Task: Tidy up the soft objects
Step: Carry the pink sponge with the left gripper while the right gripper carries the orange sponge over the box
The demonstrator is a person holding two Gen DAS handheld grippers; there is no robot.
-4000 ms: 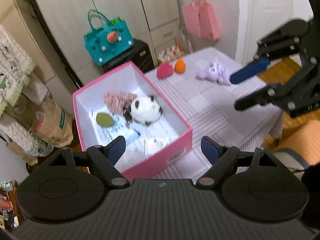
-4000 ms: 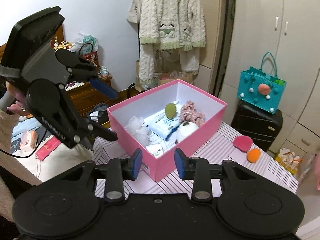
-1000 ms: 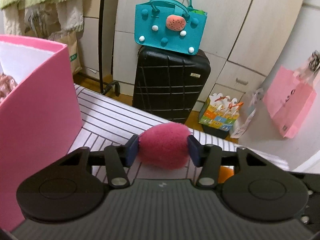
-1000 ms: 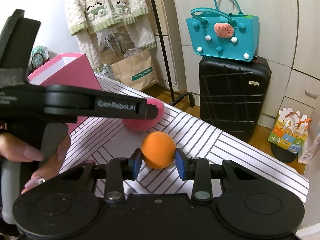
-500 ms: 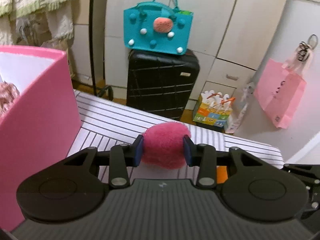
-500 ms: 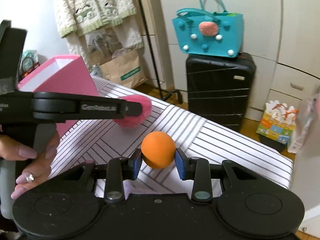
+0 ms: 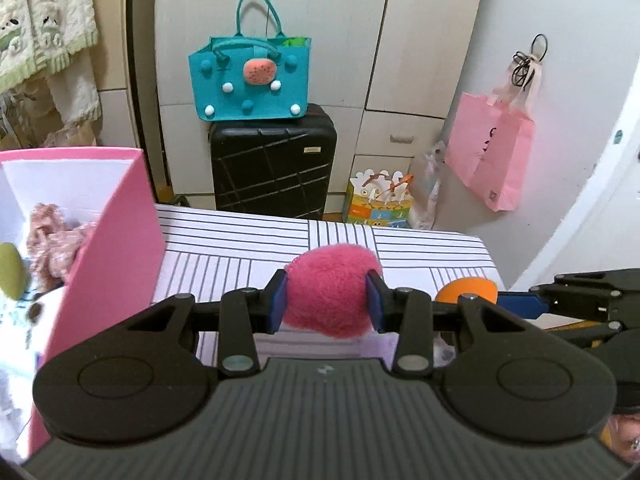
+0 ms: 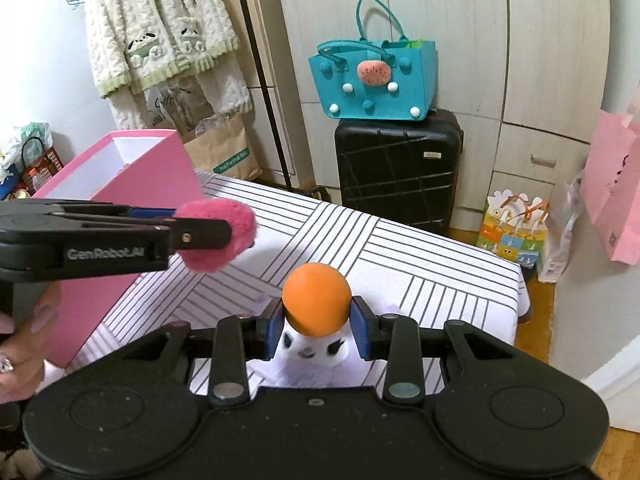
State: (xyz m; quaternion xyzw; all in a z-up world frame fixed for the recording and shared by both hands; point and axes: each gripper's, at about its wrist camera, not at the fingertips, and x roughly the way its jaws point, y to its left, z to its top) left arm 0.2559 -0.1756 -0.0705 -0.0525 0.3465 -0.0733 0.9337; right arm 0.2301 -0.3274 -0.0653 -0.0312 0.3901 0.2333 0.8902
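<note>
My left gripper [image 7: 328, 301] is shut on a fuzzy pink ball [image 7: 332, 290] and holds it above the striped table [image 7: 240, 256], right of the pink box [image 7: 116, 240]. My right gripper [image 8: 316, 326] is shut on an orange ball [image 8: 316, 304], also held above the table. The left gripper and pink ball show in the right wrist view [image 8: 218, 240], the orange ball in the left wrist view [image 7: 468, 290]. A purple-white plush toy [image 8: 316, 350] lies on the table below the right gripper. The box holds a pink knitted item [image 7: 52, 228] and a green object [image 7: 10, 270].
A black suitcase [image 7: 272, 172] with a teal bag [image 7: 250, 80] on top stands behind the table. A pink bag [image 7: 490, 156] hangs at the right. A small printed gift bag [image 7: 378, 202] sits on the floor. The table's far edge and right corner [image 8: 516, 276] are near.
Both grippers have risen off the table with their balls. The view now looks down on more of the table, and the plush toy has come into sight below the right gripper.
</note>
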